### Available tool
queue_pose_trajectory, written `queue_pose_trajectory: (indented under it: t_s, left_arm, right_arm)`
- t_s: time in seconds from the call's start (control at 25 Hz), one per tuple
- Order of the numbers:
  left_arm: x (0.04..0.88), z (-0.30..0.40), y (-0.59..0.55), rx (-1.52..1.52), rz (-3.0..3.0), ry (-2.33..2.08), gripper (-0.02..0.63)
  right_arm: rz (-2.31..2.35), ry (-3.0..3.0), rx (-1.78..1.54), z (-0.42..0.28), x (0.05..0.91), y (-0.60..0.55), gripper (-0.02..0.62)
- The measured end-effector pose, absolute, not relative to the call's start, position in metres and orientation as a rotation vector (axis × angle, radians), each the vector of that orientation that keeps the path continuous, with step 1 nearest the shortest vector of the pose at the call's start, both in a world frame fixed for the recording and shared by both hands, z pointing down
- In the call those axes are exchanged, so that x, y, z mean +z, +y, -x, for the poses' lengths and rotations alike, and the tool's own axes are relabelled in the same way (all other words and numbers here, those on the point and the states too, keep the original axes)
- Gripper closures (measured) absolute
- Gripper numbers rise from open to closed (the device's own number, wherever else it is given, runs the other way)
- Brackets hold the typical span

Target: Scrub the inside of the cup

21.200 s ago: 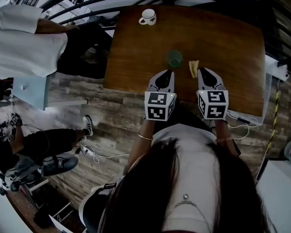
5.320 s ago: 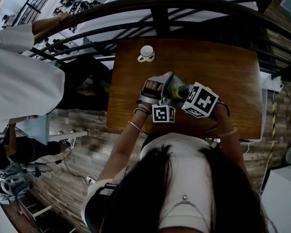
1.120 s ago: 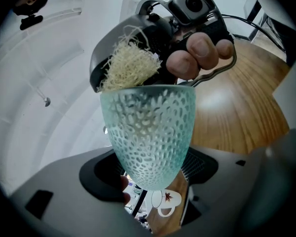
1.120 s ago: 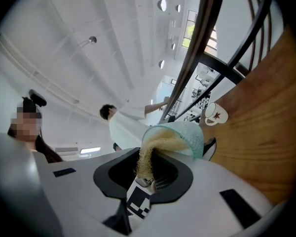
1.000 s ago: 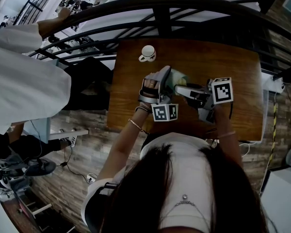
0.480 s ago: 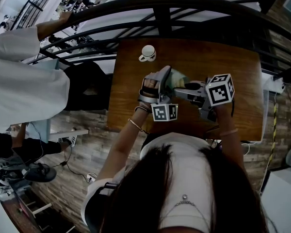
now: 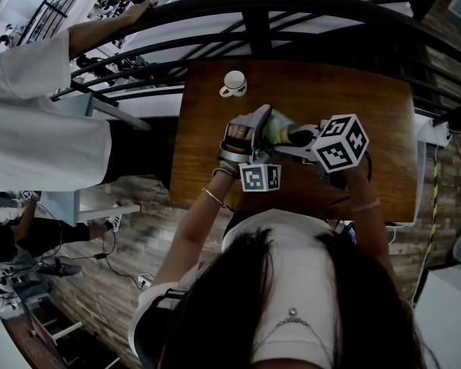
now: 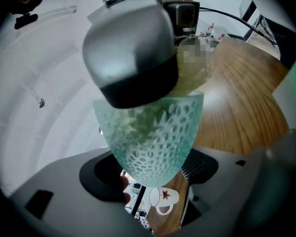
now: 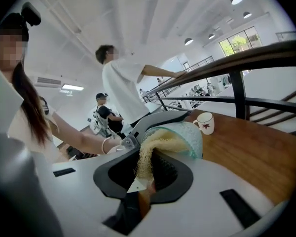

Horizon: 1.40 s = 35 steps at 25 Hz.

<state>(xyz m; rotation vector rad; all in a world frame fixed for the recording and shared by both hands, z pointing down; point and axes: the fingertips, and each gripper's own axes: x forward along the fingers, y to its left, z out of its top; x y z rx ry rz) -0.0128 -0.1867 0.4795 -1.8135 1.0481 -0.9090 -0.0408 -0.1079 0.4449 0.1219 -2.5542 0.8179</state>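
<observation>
A pale green see-through cup (image 8: pixel 153 137) with a lattice pattern lies tilted on its side above the wooden table (image 7: pixel 369 91). My left gripper (image 8: pixel 148 179) is shut on it. In the head view the cup (image 7: pixel 276 129) sits between the left gripper (image 7: pixel 250 141) and my right gripper (image 7: pixel 301 139). The right gripper (image 9: pixel 148 179) is shut on a yellow mesh scrubber (image 9: pixel 150 149). The scrubber's far end is pushed into the cup's mouth (image 9: pixel 187 135). Through the cup wall the scrubber (image 8: pixel 138 122) shows as a pale mass.
A white mug (image 7: pixel 233 84) with a red leaf print stands near the table's far left corner. A dark metal railing (image 7: pixel 253 10) runs just beyond the table. A person in a white shirt (image 7: pixel 38 106) leans on the railing at the left.
My right gripper has rolled and shifted slightly left toward the cup, turning its marker cube. The left gripper and cup have hardly moved. The person at the railing has stretched an arm along it.
</observation>
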Motion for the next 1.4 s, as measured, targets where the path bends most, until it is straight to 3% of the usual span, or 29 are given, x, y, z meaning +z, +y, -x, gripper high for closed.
queue_pose_trajectory:
  t_s: [1.4]
  left_arm:
    - [0.523, 0.004, -0.179, -1.117, 1.799, 0.762, 0.260]
  right_arm:
    - [-0.052, -2.023, 0.027, 0.028, 0.505, -0.092, 0.515]
